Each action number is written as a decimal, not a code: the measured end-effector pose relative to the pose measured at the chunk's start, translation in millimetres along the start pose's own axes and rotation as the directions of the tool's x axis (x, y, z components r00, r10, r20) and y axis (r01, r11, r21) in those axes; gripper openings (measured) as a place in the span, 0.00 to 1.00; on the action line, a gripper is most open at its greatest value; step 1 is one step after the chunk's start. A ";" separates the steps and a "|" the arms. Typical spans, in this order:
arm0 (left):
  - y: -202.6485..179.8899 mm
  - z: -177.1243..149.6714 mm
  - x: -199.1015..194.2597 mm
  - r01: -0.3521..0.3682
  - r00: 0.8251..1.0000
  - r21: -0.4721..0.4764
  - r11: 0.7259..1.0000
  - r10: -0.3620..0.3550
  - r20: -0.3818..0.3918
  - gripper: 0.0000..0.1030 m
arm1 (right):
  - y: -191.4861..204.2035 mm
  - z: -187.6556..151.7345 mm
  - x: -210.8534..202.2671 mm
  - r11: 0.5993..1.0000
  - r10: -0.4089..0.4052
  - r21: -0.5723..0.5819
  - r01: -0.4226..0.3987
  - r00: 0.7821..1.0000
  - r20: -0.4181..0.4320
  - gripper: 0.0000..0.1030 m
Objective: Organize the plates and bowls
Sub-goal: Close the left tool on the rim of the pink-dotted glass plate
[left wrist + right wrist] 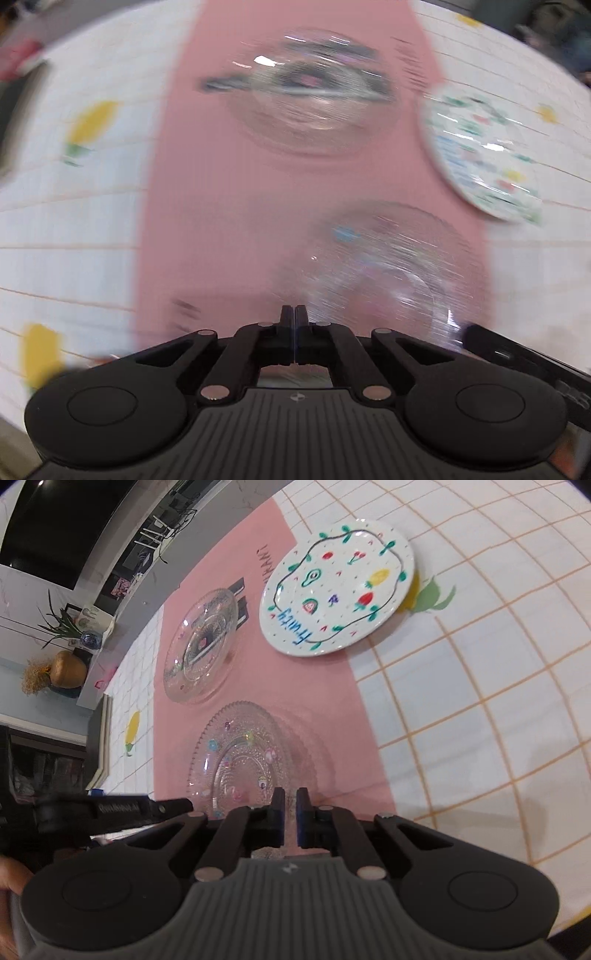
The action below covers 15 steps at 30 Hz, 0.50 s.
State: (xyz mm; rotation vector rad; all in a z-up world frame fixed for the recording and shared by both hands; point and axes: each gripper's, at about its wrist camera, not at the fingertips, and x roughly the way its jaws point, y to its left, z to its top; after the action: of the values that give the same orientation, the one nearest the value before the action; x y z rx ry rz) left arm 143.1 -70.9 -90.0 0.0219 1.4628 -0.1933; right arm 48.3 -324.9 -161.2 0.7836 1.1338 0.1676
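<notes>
Three dishes lie on a pink mat (325,686). A clear beaded glass plate (243,760) with small coloured stickers is nearest, a clear glass bowl (201,642) sits beyond it, and a white fruit-painted plate (338,590) straddles the mat's right edge. My right gripper (290,808) stands shut over the beaded plate's near rim, only a thin slit between its pads, nothing visibly clamped. My left gripper (294,317) is shut and empty, pointing down at the mat beside the beaded plate (384,266). It shows as a black arm, the left gripper (186,805), at that plate's left rim. The left wrist view is motion-blurred.
A white grid tablecloth (480,701) with lemon prints covers the table. Past its far left edge stand a shelf with a plant (61,626) and a round brown vase (68,668). A person's hand (11,878) shows at the lower left.
</notes>
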 end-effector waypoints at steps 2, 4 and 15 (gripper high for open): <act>-13.4 -3.5 0.2 0.052 0.999 0.027 0.998 -0.051 -0.018 0.00 | 0.9 -2.7 -4.8 1.000 -0.002 -0.014 0.002 1.000 -0.013 0.02; -26.2 -9.5 -2.0 0.008 1.000 0.068 0.998 -0.009 0.017 0.00 | 2.7 -7.5 -8.7 0.997 -0.064 -0.053 0.065 0.998 0.004 0.02; -24.8 -42.3 -23.3 -0.020 0.965 0.049 0.999 0.006 0.263 0.20 | -38.8 -18.0 -37.4 0.989 -0.141 -0.042 0.142 0.989 0.037 0.03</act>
State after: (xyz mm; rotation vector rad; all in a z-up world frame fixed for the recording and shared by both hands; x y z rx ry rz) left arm 95.6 -87.0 -69.1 0.0461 1.1918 -0.2148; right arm 6.3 -363.2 -161.4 0.6614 1.1456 0.0602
